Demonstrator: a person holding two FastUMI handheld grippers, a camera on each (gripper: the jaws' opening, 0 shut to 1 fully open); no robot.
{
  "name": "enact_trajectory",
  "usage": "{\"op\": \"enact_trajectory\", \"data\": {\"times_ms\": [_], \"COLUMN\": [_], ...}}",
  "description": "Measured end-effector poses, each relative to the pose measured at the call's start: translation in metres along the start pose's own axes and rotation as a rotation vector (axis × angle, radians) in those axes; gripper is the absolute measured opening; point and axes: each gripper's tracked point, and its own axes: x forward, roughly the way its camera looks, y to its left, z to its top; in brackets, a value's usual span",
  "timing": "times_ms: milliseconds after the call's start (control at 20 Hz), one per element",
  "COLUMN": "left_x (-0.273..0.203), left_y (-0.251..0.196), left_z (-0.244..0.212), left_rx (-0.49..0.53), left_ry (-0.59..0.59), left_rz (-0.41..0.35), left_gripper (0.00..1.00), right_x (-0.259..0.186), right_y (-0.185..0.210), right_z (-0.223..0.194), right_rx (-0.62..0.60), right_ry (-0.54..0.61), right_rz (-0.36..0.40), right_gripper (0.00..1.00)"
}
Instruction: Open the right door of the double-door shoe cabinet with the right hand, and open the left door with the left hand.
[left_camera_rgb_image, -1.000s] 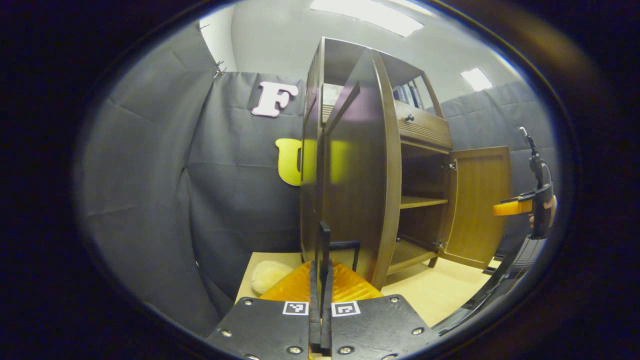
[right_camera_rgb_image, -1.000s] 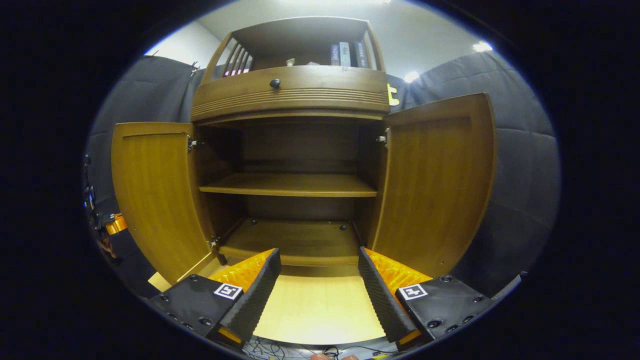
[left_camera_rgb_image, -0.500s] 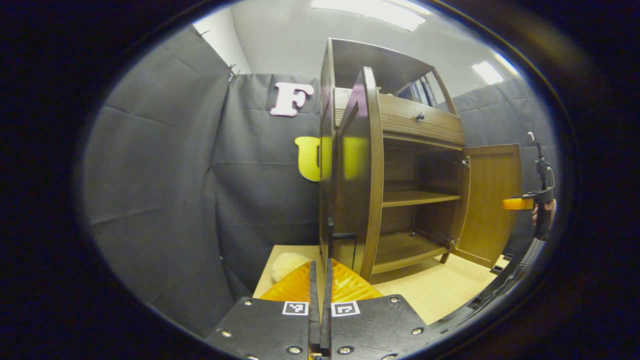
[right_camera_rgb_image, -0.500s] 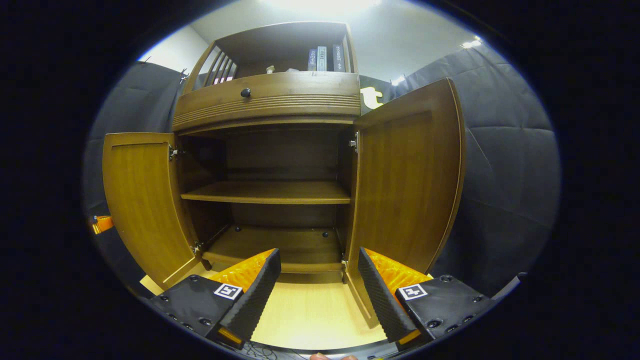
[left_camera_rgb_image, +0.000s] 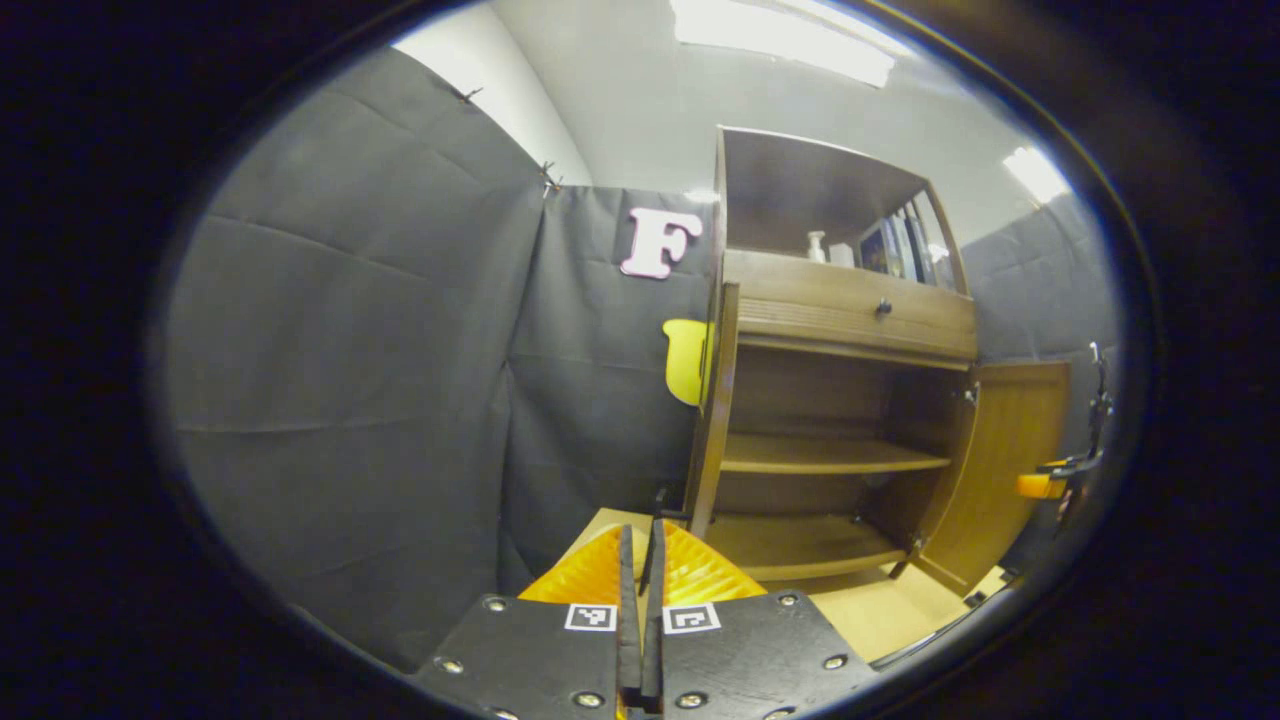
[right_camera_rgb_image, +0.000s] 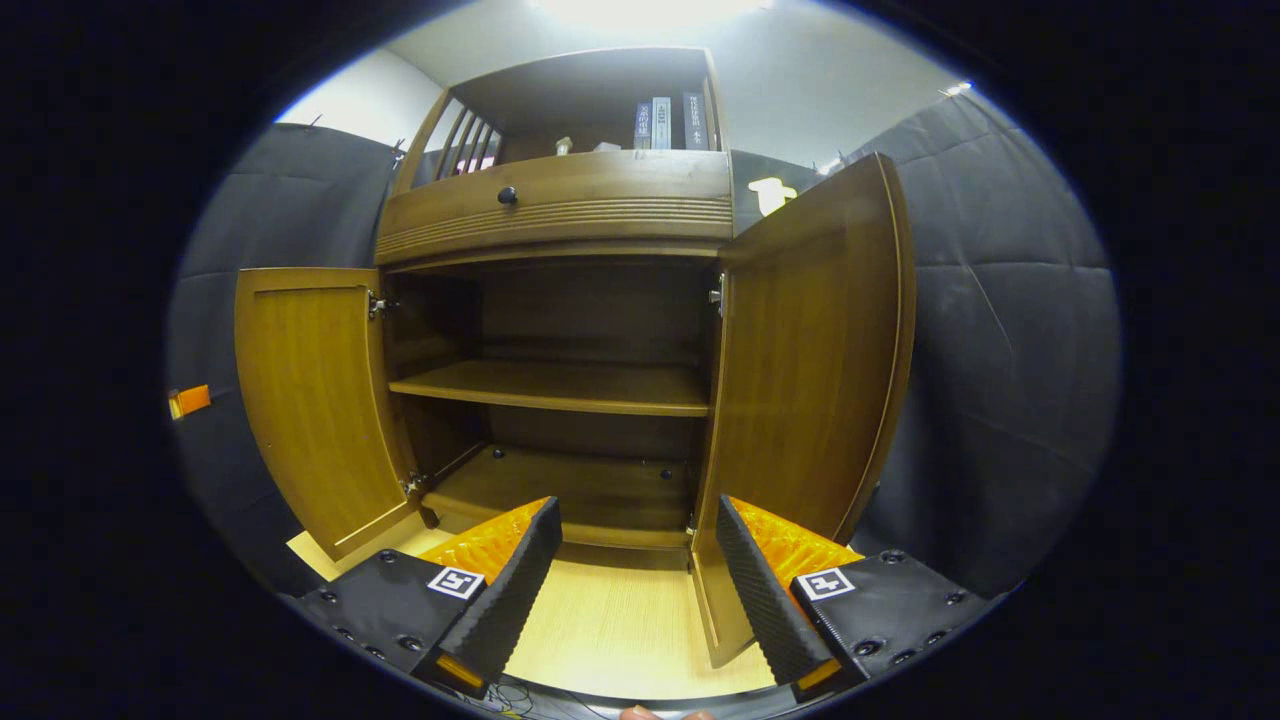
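Note:
The brown shoe cabinet (right_camera_rgb_image: 560, 205) stands with both doors open. In the right gripper view the left door (right_camera_rgb_image: 310, 400) and the right door (right_camera_rgb_image: 810, 350) swing outward. My right gripper (right_camera_rgb_image: 635, 575) is open low in front of the cabinet, holding nothing, and the right door's bottom edge is close to one of its fingers (right_camera_rgb_image: 750, 580). In the left gripper view the left door (left_camera_rgb_image: 712, 400) is edge-on. My left gripper (left_camera_rgb_image: 640, 545) is shut on that door's dark handle (left_camera_rgb_image: 658, 497). The right gripper (left_camera_rgb_image: 1050, 485) is small beside the right door (left_camera_rgb_image: 1010, 460).
A shelf (right_camera_rgb_image: 550, 385) divides the cabinet's inside. Above it are a drawer with a dark knob (right_camera_rgb_image: 507, 195) and a top shelf with books (right_camera_rgb_image: 665, 122). The cabinet stands on a light wooden board (right_camera_rgb_image: 610, 640). Black cloth walls (left_camera_rgb_image: 350, 400) close in on the left and right.
The left door has swung further open, from showing its outer face to edge-on, as my left gripper pulled back with the handle. The right gripper stays open and has shifted slightly.

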Motion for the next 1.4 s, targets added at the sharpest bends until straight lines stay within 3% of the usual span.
{"op": "enact_trajectory", "data": {"times_ms": [50, 250, 500, 900, 1400], "left_x": [0.001, 0.002, 0.009, 0.023, 0.029], "left_y": [-0.005, -0.045, -0.095, -0.177, -0.184], "left_z": [0.003, 0.015, 0.029, 0.027, 0.017], "left_rx": [-0.001, 0.047, 0.079, 0.085, 0.119], "left_ry": [-0.004, -0.008, -0.027, -0.036, -0.021], "left_rz": [0.008, 0.019, -0.001, -0.130, -0.132], "left_gripper": [0.03, 0.38, 0.96, 0.97, 0.97], "right_x": [-0.001, -0.010, -0.020, -0.030, -0.034], "right_y": [-0.003, -0.013, -0.019, -0.034, -0.044], "right_z": [0.004, 0.017, 0.027, 0.033, 0.030], "right_rx": [-0.004, -0.005, 0.011, 0.060, 0.084], "right_ry": [-0.004, -0.015, -0.031, -0.064, -0.062], "right_rz": [0.008, 0.038, 0.041, -0.016, -0.057], "right_gripper": [0.97, 0.97, 0.96, 0.97, 0.96]}}
